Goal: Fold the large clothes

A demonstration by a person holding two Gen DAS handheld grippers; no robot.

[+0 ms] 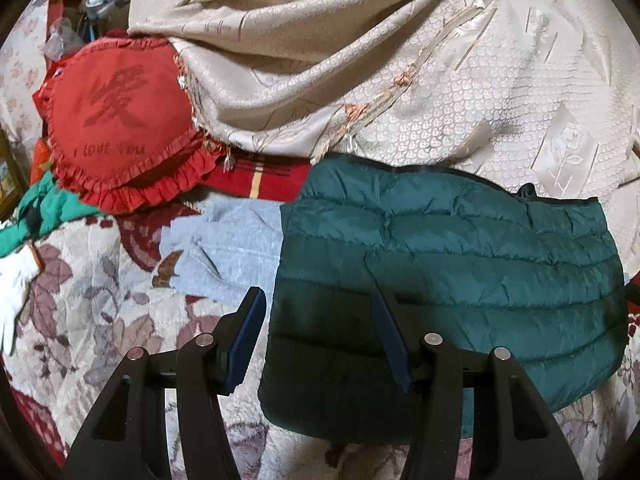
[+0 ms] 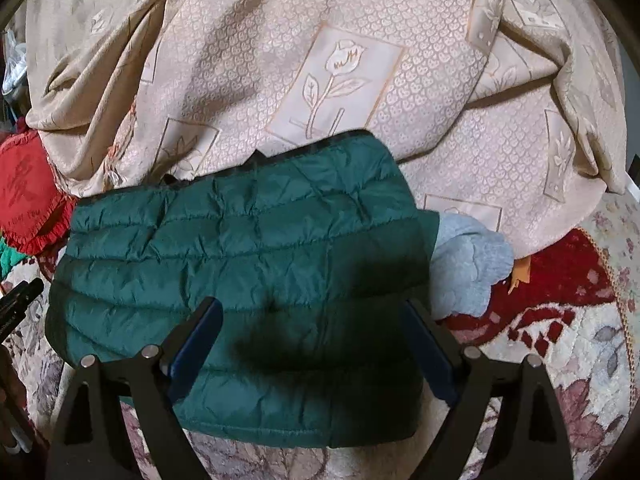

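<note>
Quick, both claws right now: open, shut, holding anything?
Left claw: open, empty, above the left edge of the folded green puffer jacket.
Right claw: open, empty, above the jacket.

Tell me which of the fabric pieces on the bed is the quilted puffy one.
The dark green jacket, folded flat under both open grippers. The beige cloth is patterned, the red cushion is frilled.

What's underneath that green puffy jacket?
The green puffy jacket lies on a light blue cloth poking out both sides, over a floral quilt. The cloth's middle is hidden.
</note>
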